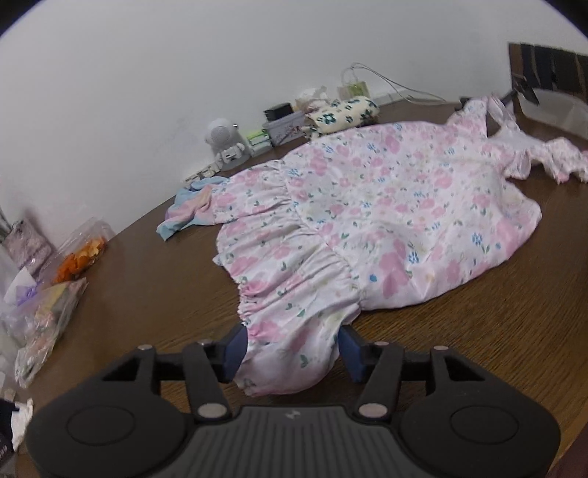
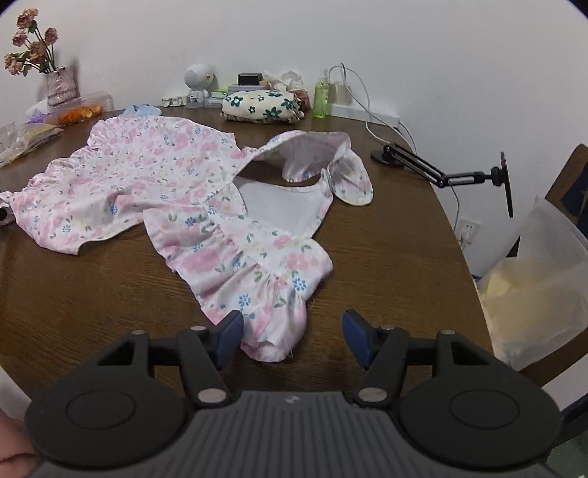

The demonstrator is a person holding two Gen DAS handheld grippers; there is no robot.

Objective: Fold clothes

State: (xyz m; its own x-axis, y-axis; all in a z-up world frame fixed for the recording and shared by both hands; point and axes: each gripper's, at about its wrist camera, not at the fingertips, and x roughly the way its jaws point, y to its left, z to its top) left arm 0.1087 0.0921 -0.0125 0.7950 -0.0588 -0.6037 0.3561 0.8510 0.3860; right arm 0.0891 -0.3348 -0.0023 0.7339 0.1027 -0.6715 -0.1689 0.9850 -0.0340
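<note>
My own black frames cut off the near hem of the one floral dress [image 1: 367, 206], whose ruffled corner lies loose between the parted pads of my left claw [image 1: 292, 347], while its shoulder ruffle lies just inside my right claw [image 2: 292, 336], jaws wide too. Beyond both claws the brown wooden bench [image 2: 386, 257] runs to a white wall [image 2: 257, 33], with blurred clutter along its far edge.
</note>
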